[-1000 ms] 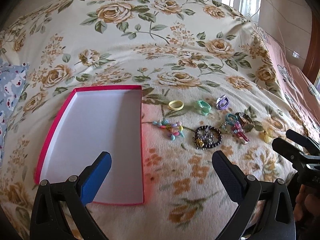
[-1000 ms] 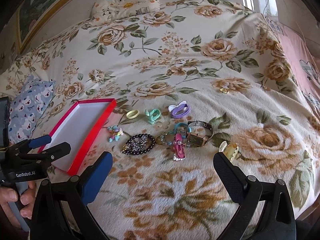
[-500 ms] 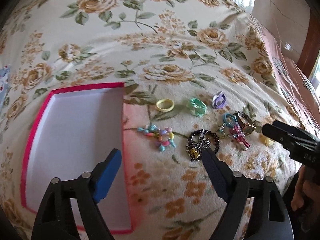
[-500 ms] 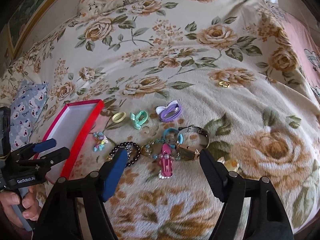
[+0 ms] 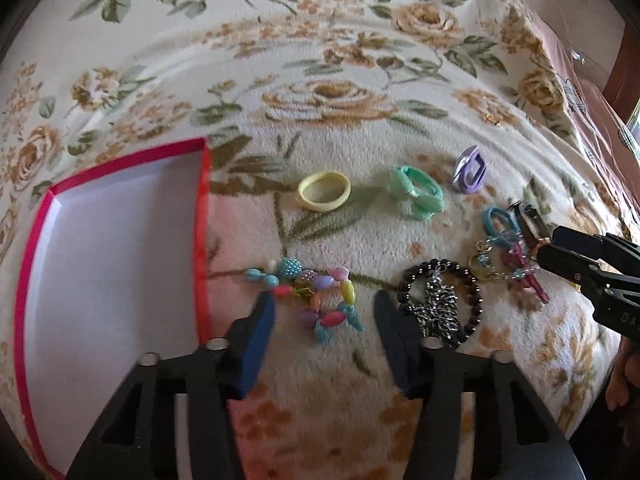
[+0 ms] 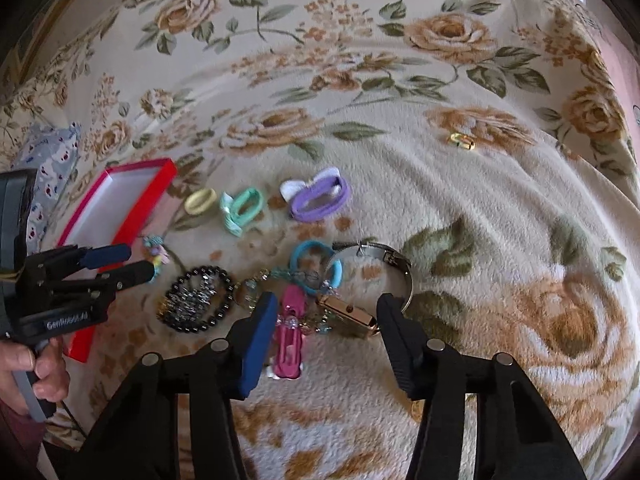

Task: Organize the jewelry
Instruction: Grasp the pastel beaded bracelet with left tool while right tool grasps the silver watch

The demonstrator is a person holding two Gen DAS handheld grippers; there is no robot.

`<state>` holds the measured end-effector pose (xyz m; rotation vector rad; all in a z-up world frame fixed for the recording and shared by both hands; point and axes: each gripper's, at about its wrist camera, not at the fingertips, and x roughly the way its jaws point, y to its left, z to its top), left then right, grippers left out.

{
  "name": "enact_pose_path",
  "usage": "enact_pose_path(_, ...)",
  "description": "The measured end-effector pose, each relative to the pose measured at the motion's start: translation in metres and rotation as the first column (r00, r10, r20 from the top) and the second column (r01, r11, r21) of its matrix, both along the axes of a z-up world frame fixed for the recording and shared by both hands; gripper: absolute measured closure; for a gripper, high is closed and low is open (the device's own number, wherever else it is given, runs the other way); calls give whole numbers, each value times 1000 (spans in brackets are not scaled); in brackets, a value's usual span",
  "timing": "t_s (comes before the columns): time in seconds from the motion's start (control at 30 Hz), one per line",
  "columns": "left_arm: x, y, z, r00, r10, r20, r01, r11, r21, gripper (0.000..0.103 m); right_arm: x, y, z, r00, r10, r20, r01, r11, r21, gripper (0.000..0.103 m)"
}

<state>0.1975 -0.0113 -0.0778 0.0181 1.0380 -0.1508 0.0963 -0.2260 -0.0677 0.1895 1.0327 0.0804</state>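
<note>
While your left tongs (image 5: 324,312) close over the pastel bead bracelet (image 5: 316,300), that bracelet lies on the blanket between their two fingers and slightly ahead of the tips, and the pads do not press on it, so nothing is gripped. Just outside the right-hand finger of those tongs lies the black bead bracelet (image 5: 440,304) with a silver chain heaped inside it, partly hidden by that finger. Your right tongs (image 6: 326,312) are closing too, with the pink hair clip (image 6: 290,332) and the gold-cased watch (image 6: 352,314) between their fingers; the pads look short of both, though the blur makes contact hard to judge. The watch's metal band curves up ahead of the right-hand finger, and a blue hair tie (image 6: 314,264) sits straight ahead of the tips, tangled with a beaded chain. Farther ahead of both tongs you have a row of a yellow hair tie (image 5: 324,191), a green bow hair tie (image 5: 418,192) and a purple hair tie (image 6: 318,198). To the left of your left tongs the red-rimmed box (image 5: 202,216) lies with its white inside showing. Well ahead and to the right of your right tongs a small gold ring (image 6: 462,142) rests on the floral blanket (image 6: 500,220). Your hand (image 6: 24,372) on the left tongs' handle shows at the right camera's lower left edge.
</note>
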Motion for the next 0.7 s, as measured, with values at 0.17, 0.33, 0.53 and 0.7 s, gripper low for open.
enact_pose_path(0.17,11,-1,-15,1000,-13,-28,12,1000,-7,79,5,2,-7,1000,14,-22,-15,998,-59,74)
enact_pose_path(0.33,10,1,-16,999,-34,-19,33,998,-48,87,5,5,-10,999,37,-40,-40,996,-82,74)
enact_pose_path(0.53,-4,7,-5,999,-47,20,48,995,-89,89,4,4,-8,999,38,-34,-39,999,-27,96)
enact_pose_path(0.7,-19,13,8,997,-51,50,56,993,-108,90,0,7,1,1000,24,-11,-24,1000,-10,96)
